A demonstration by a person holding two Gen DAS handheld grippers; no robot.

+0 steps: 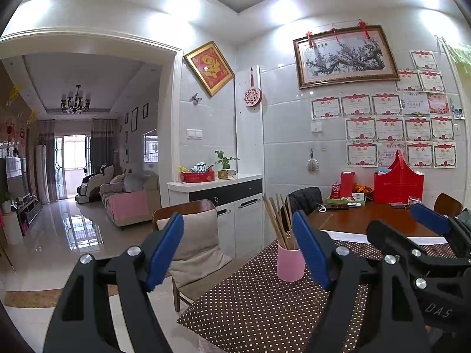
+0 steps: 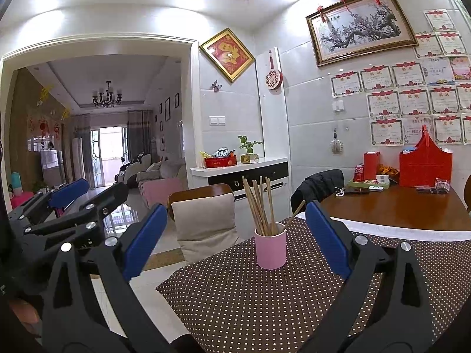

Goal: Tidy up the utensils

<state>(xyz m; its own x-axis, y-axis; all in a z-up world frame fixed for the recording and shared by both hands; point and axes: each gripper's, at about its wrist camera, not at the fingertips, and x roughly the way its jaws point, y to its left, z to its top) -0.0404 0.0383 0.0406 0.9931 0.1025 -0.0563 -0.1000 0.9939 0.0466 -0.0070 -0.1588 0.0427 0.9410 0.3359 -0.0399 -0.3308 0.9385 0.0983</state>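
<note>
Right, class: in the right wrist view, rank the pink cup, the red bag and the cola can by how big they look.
1. Red bag, largest.
2. Pink cup, though it stands nearer the camera, so true size is unsure.
3. Cola can, smallest.

Both grippers: black frames, silver screws, blue pads (image 2: 142,239) (white "DAS" lettering).
</note>
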